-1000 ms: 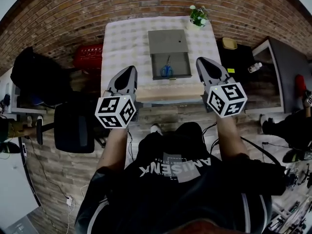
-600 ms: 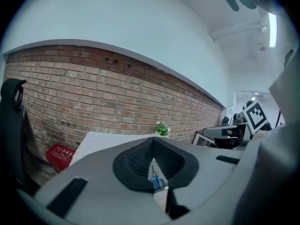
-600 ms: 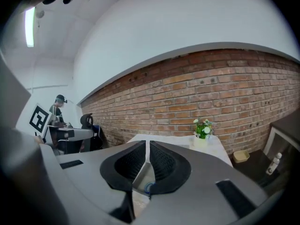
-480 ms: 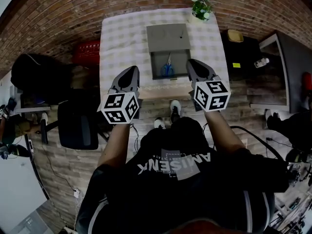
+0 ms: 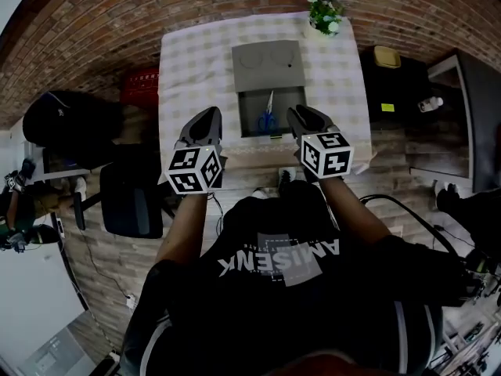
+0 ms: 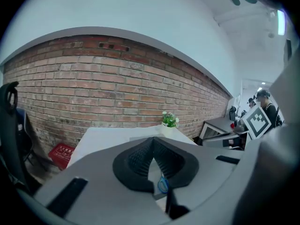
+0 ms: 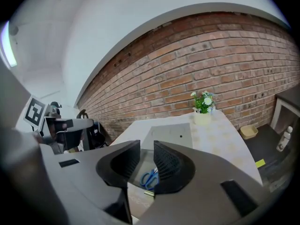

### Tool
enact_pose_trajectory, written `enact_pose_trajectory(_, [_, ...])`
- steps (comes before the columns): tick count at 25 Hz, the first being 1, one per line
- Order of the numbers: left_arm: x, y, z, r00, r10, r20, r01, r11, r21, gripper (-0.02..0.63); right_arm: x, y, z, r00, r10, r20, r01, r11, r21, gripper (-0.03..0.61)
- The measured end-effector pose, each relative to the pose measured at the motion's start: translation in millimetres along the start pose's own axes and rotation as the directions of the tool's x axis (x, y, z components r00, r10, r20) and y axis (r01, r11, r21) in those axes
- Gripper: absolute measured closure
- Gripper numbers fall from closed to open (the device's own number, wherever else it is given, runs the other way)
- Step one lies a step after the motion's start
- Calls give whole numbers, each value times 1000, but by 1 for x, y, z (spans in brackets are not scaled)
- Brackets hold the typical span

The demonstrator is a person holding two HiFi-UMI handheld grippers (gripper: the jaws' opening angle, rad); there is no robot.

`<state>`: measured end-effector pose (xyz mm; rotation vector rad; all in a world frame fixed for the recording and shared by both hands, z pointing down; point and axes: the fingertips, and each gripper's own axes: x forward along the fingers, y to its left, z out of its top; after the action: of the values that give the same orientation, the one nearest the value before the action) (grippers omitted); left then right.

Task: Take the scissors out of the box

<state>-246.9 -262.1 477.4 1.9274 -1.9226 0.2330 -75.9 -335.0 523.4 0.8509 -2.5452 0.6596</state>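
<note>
An open grey box (image 5: 244,113) sits mid-table, its lid (image 5: 268,65) folded back. Blue-handled scissors (image 5: 268,119) lie inside, blades pointing away from me. My left gripper (image 5: 209,114) hovers near the table's front edge, left of the box, jaws shut and empty. The left gripper view shows its tips (image 6: 153,142) meeting and the scissors (image 6: 162,185) below them. My right gripper (image 5: 297,113) hangs just right of the box's front corner. Its jaws (image 7: 146,149) have just been opening and stand apart with nothing between them. Beyond the gap lie the scissors (image 7: 150,177).
The table (image 5: 194,61) has a pale checked cloth and a small potted plant (image 5: 324,14) at its far right corner. A black chair (image 5: 130,200) and a red crate (image 5: 142,87) stand left of it, a dark side table (image 5: 395,81) on the right. Brick wall behind.
Both grippers have sunk and moved forward, closer to the box's front. The right gripper has come in towards the box, and its tip looks wider now.
</note>
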Motion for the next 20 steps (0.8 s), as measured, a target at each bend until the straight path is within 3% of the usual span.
enact_pose_trajectory(3, [12,-1,-3,999,14,-30,-14,1000,20,601,10,-6,-9,999,17,-29,-16,1000,11,426])
enact_pose_trajectory(9, [28,5,-17,997,-5,-75,7,1000,25,601,36,1,-33,997,9,-77,-6,999,42,419])
enact_pose_trajectory(20, [47,46,-50,980,-130,-153,130,991,-9,601,85,8,-87,965,-160,-210,186,976,112,390])
